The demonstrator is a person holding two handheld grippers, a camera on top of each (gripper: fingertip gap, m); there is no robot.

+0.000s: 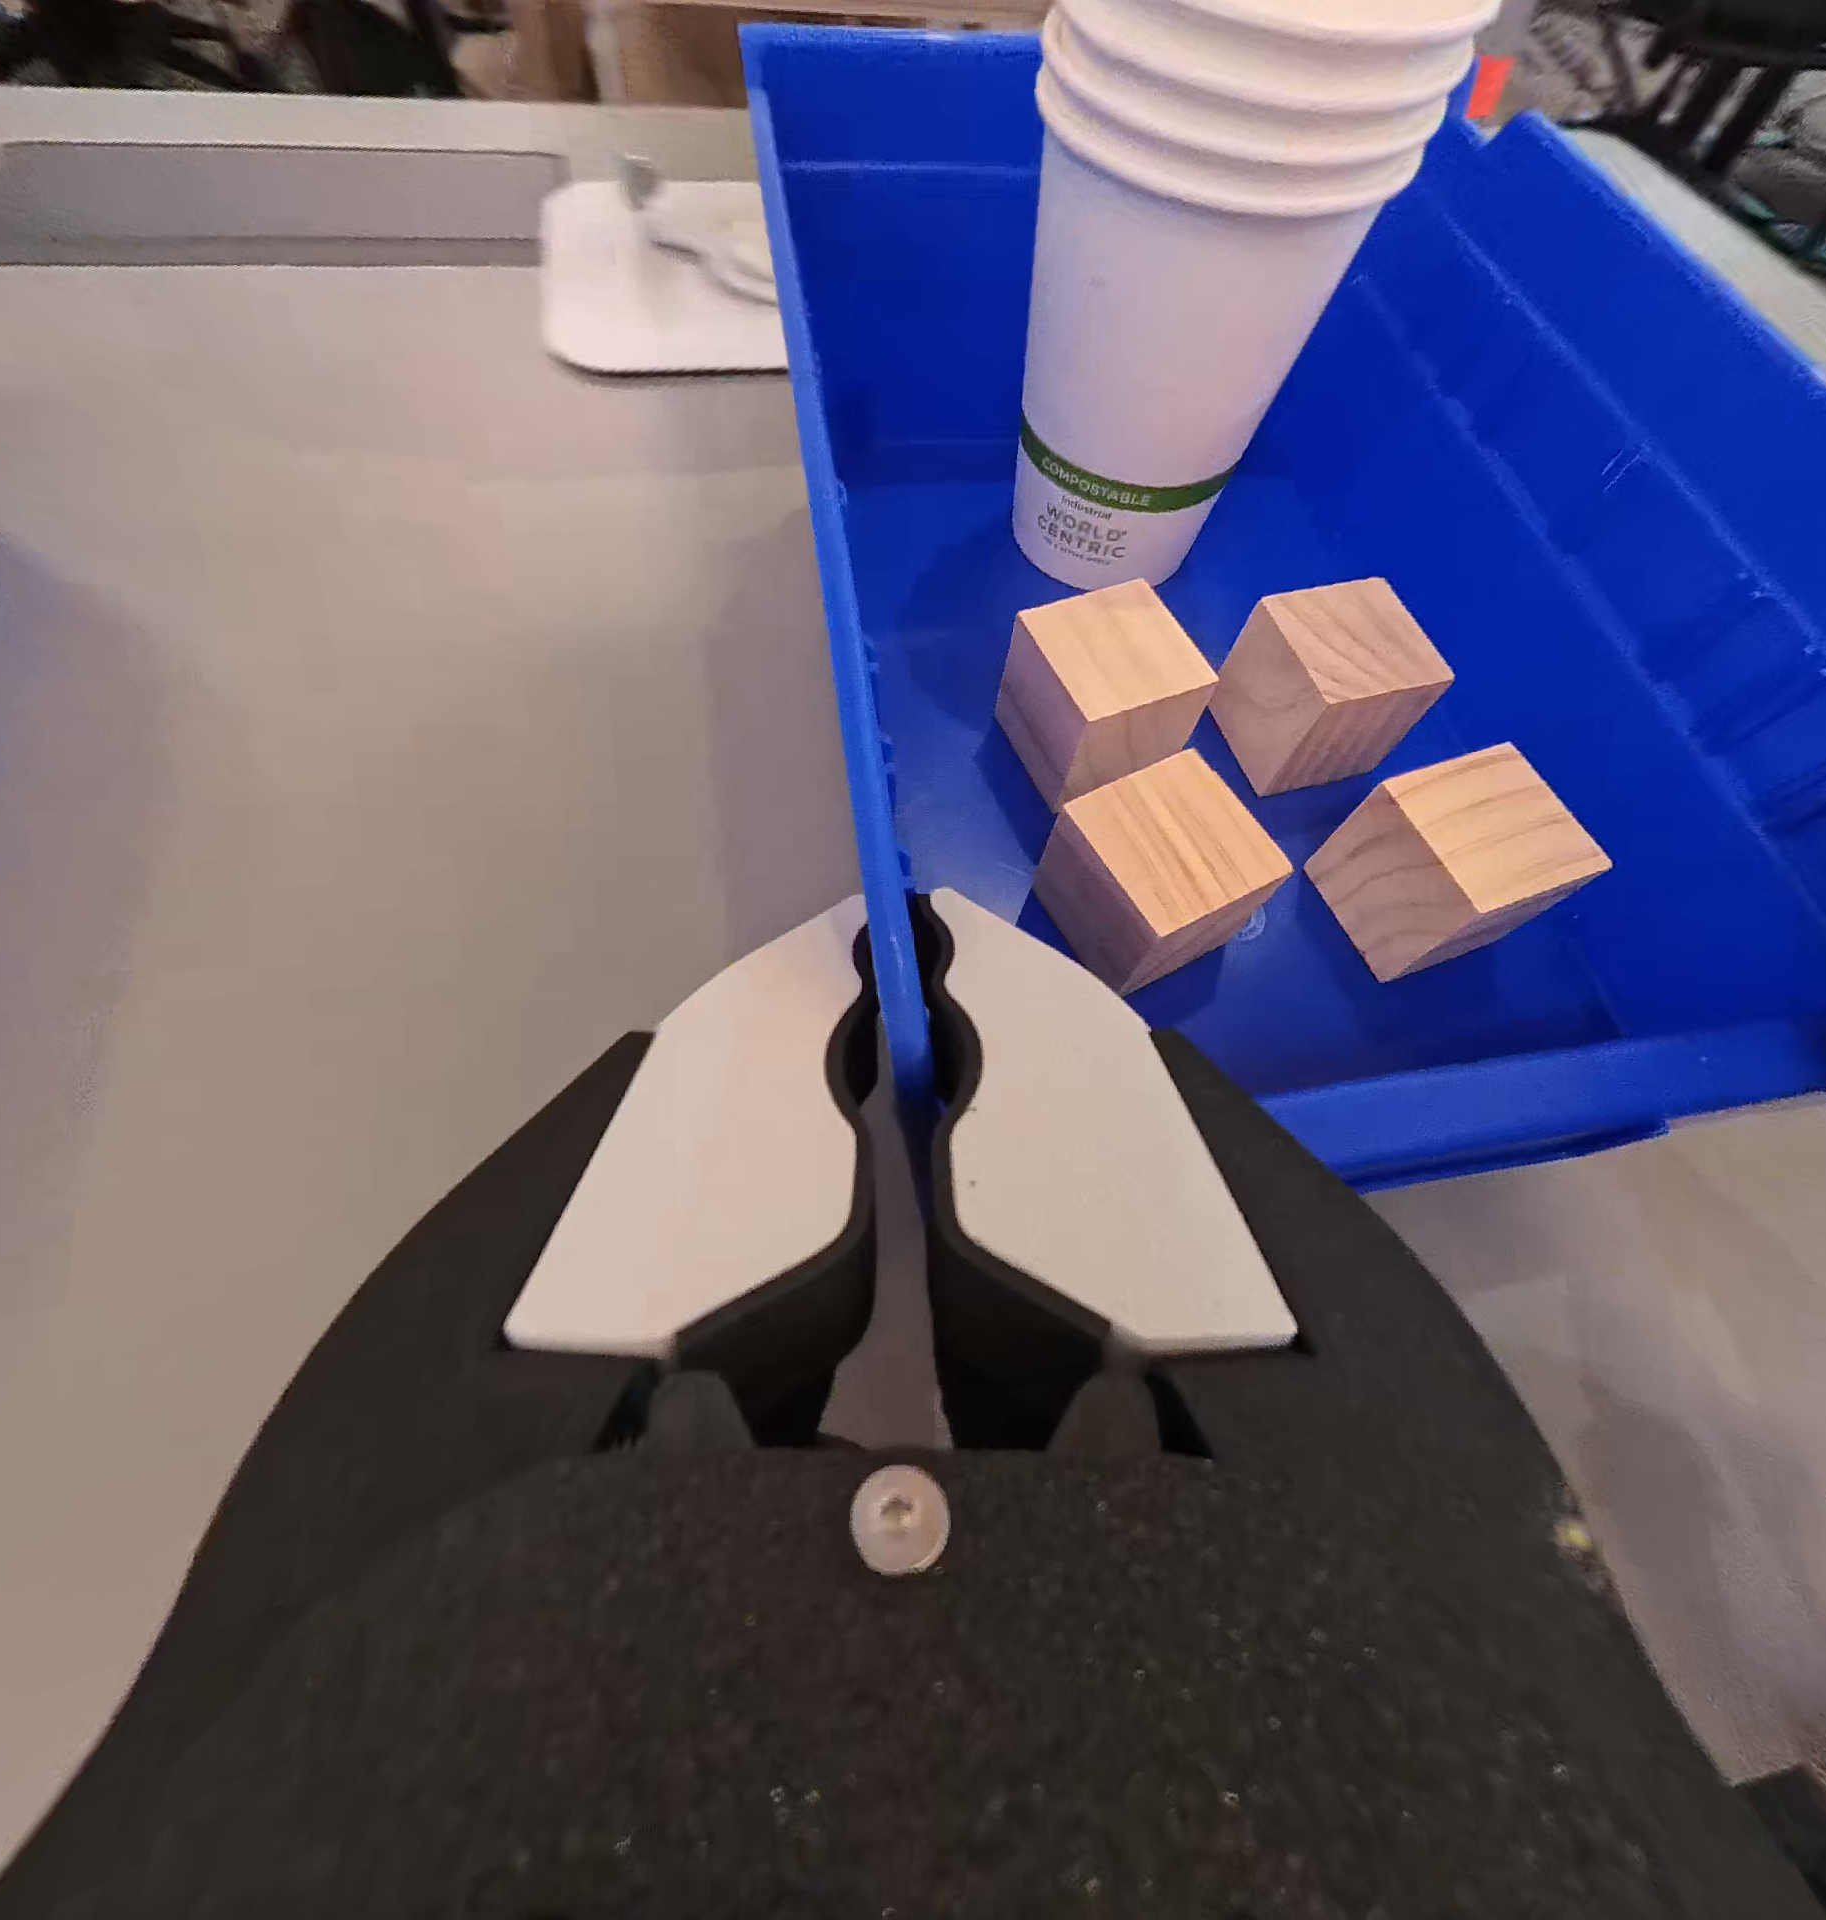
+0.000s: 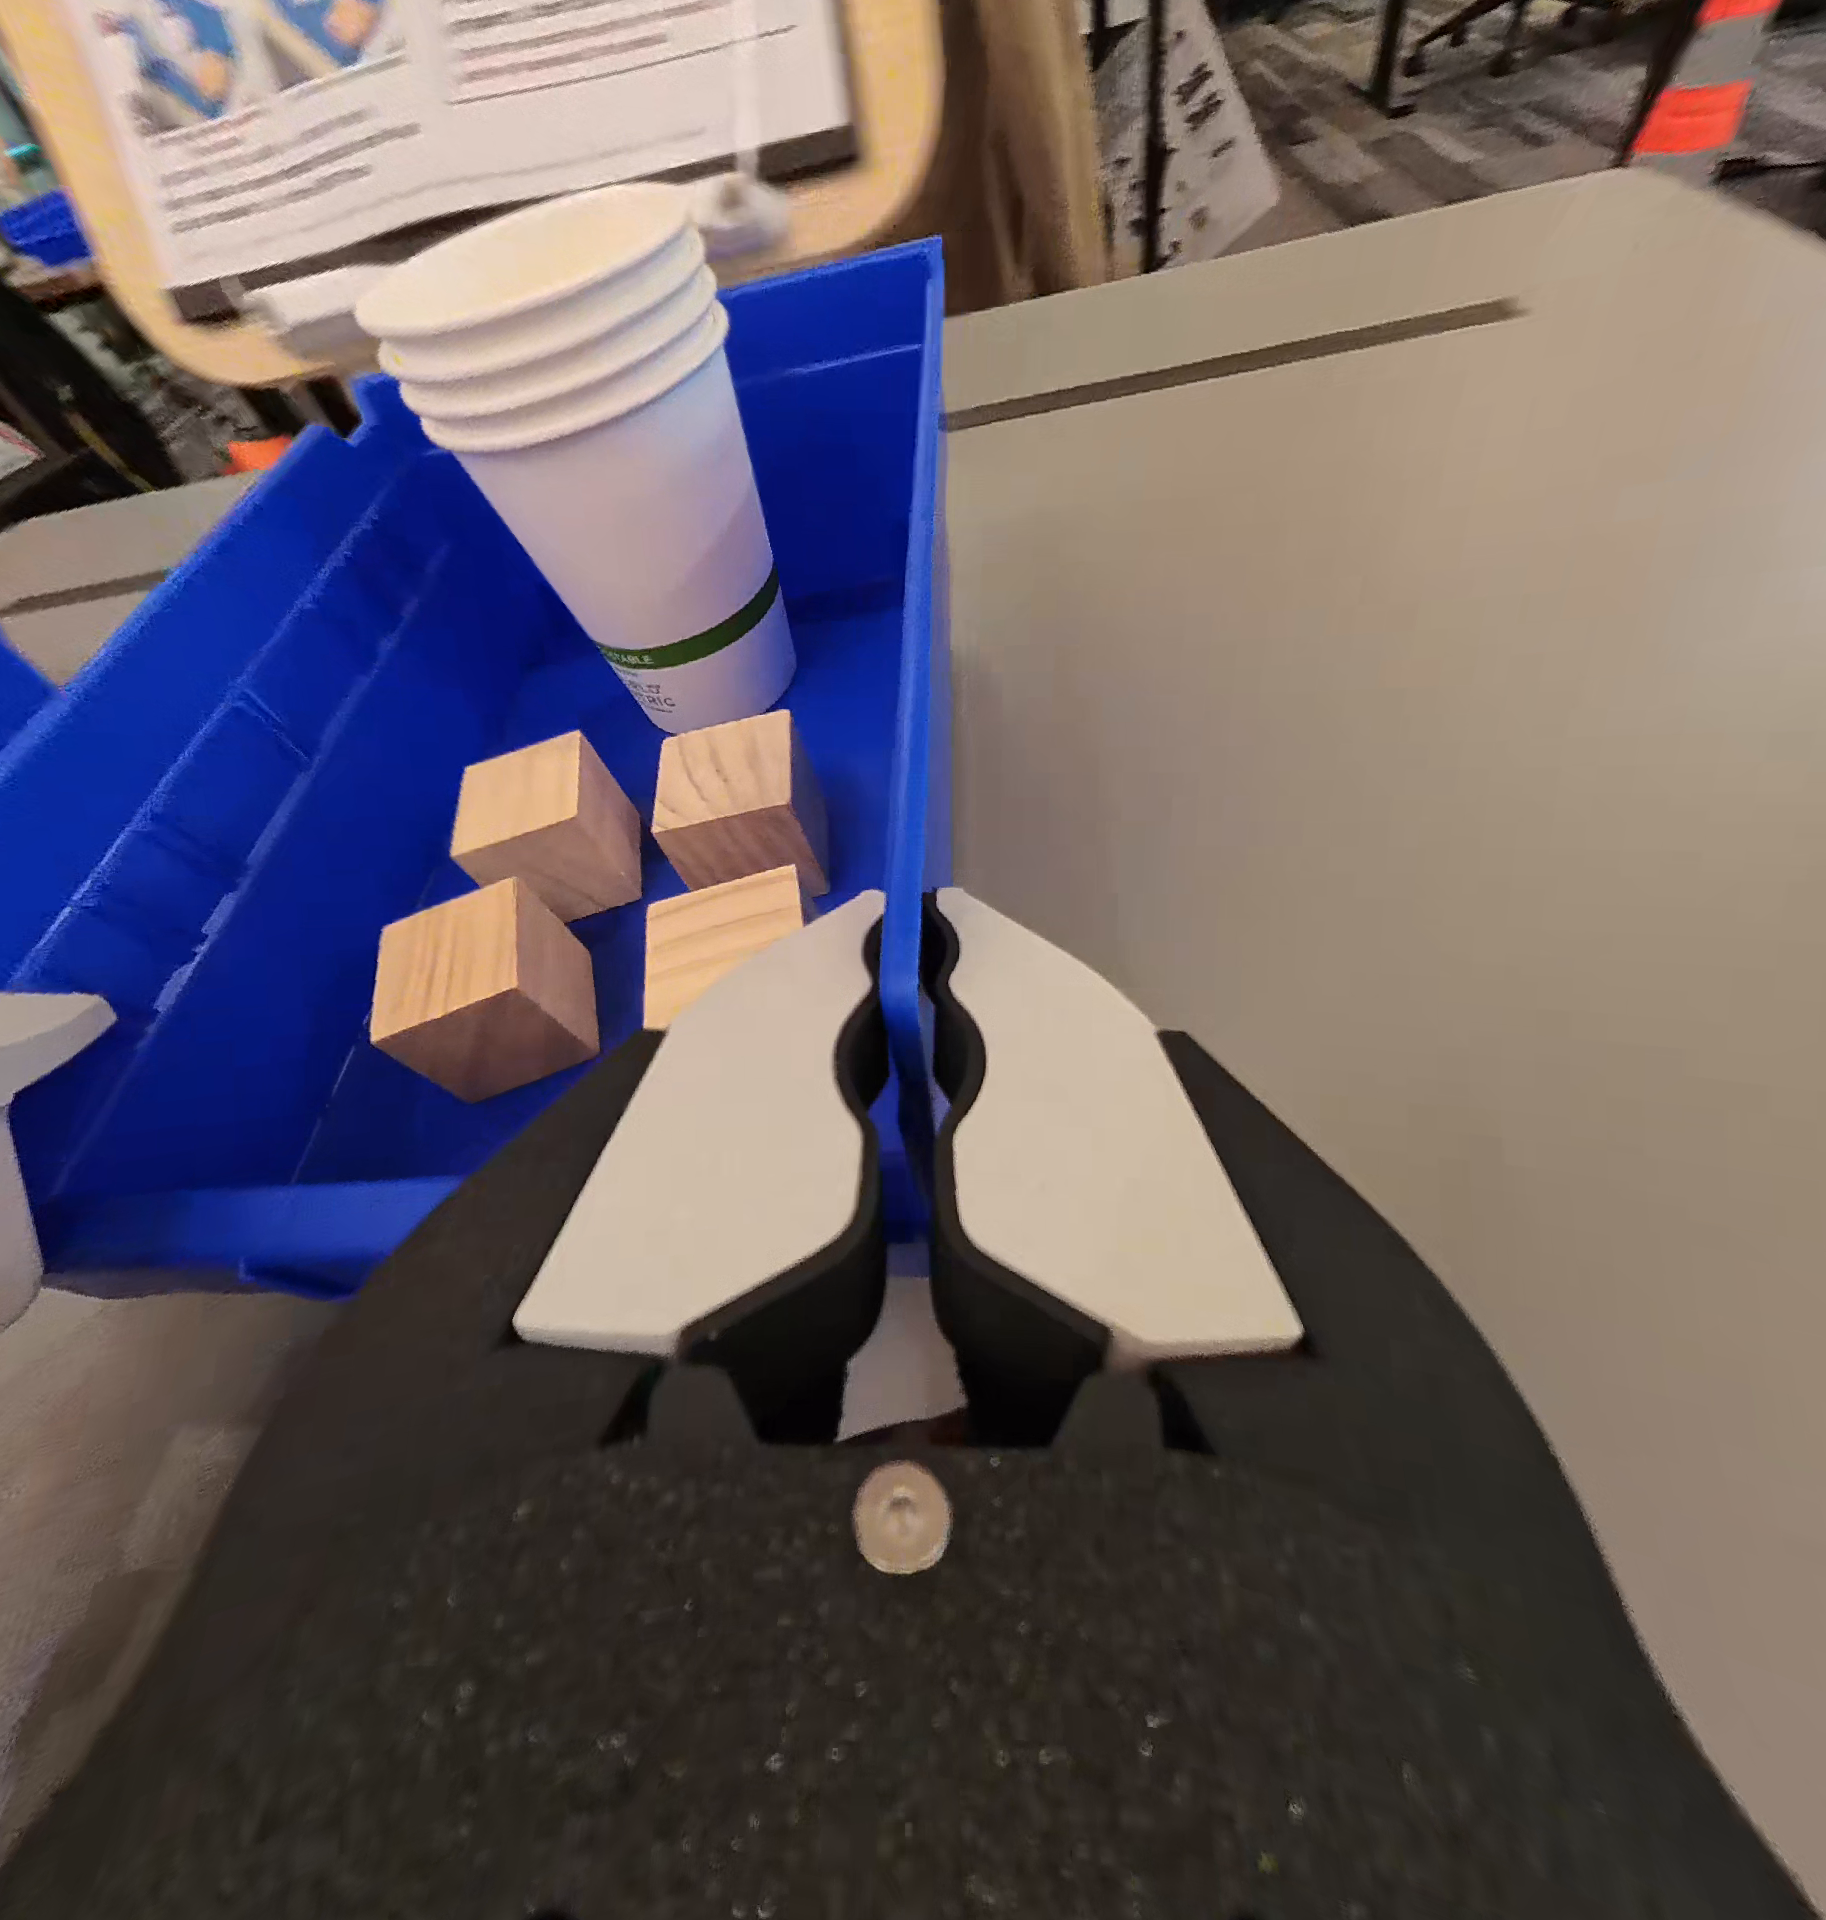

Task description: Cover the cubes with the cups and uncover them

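A blue plastic bin (image 1: 1636, 582) holds several wooden cubes (image 1: 1158, 862) and an upright stack of white paper cups (image 1: 1189, 281) with a green band near the base. My left gripper (image 1: 901, 914) is shut on the bin's left side wall. In the right wrist view the same bin (image 2: 265, 727) holds the cubes (image 2: 483, 987) and the cup stack (image 2: 597, 457). My right gripper (image 2: 907, 909) is shut on the bin's right side wall. One cube (image 2: 717, 935) is partly hidden behind its left finger. The left gripper's finger (image 2: 5, 1039) shows at the far left.
The bin rests on a grey table (image 1: 369, 675), which also shows in the right wrist view (image 2: 1408, 727). A white flat pad (image 1: 649, 281) lies on the table beyond the bin's left wall. A board with printed sheets (image 2: 473, 104) stands behind the bin.
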